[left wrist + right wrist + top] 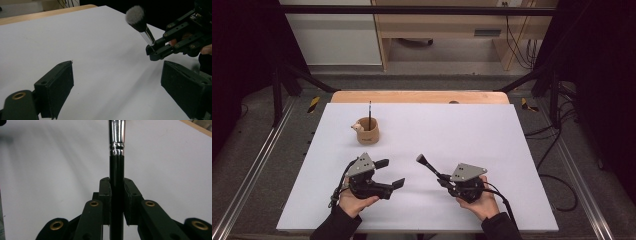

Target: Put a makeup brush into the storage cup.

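A makeup brush [426, 164] with a black handle, silver ferrule and grey bristle head [135, 14] sticks out of my right gripper [442, 179], pointing up and to the left. In the right gripper view both pads clamp the brush handle [116, 182]. My left gripper [391, 173] hovers over the white board at lower left, jaws spread wide with nothing between them. In the left gripper view its fingers [57, 87] frame bare board, and my right gripper [160, 48] with the brush sits at upper right. A tan cup [368, 132] holding a thin dark stick [370, 114] stands at the back left.
The white board [462, 130] covers a wooden table whose far edge [419, 96] shows behind it. A small pale figure [357, 127] clings to the cup's rim. Cables lie on the floor at right [557, 150]. Black frame legs stand at both back corners.
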